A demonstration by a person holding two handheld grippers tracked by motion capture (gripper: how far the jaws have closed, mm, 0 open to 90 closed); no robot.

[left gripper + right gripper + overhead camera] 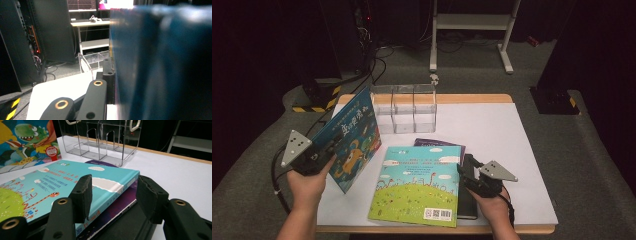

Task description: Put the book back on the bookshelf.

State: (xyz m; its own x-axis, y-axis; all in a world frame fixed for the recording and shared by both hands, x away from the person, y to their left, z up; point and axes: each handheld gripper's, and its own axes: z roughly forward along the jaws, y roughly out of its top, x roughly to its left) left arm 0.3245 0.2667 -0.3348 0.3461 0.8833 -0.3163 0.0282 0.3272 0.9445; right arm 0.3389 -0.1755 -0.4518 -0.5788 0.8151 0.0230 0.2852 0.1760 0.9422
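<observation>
Blue book (351,141) tilted upright, clamped in left claw (328,146)

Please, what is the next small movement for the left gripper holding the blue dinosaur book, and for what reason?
Probably carry it toward the clear plastic three-slot rack. The left gripper is shut on the blue dinosaur picture book, which is tilted up off the white table top, and the rack's slots look empty. The right gripper is open beside the green-and-blue picture book, gripping nothing.
</observation>
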